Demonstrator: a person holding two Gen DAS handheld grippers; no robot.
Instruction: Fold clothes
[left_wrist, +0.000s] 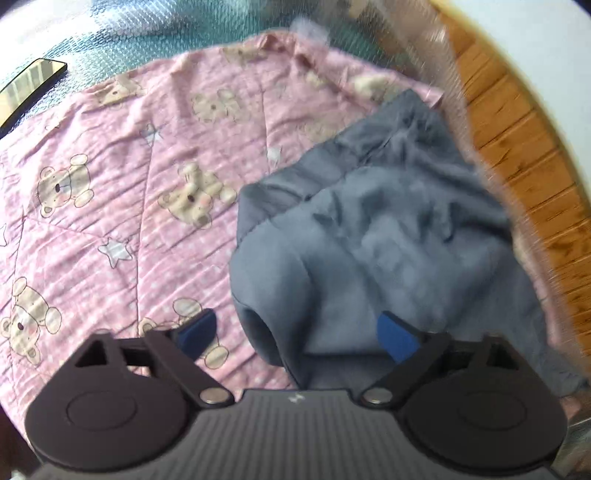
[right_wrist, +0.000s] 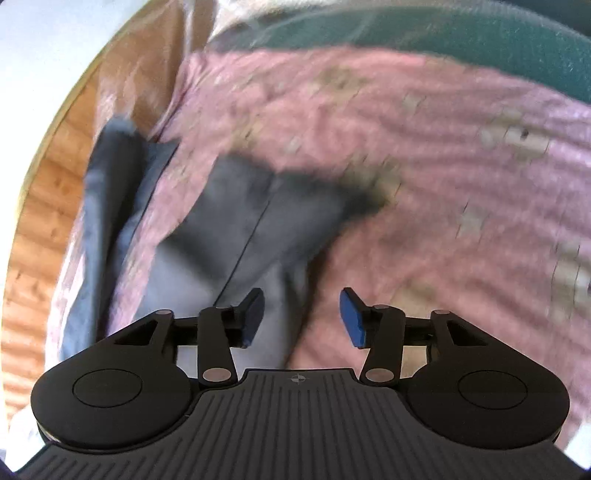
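Crumpled grey-blue cotton garment (left_wrist: 369, 229) on pink bear-print quilt (left_wrist: 110, 184) may slump unfolded, since wide-spread left gripper (left_wrist: 299, 332) and half-spread right gripper (right_wrist: 301, 317) hold nothing.

Count: one grey garment (left_wrist: 388, 236), one pink bear-print quilt (left_wrist: 110, 192), one dark flat mirror-like slab (left_wrist: 31, 83) at quilt's far-left edge.

Grey garment (left_wrist: 388, 236): soft matt cloth, creased. Pink bear-print quilt (left_wrist: 122, 206): crinkled, stitched cotton-like fabric. Floor (left_wrist: 524, 162): glossy wood planks. Left gripper (left_wrist: 297, 334): matt black plastic, ribbed body, blue pads (left_wrist: 397, 338).
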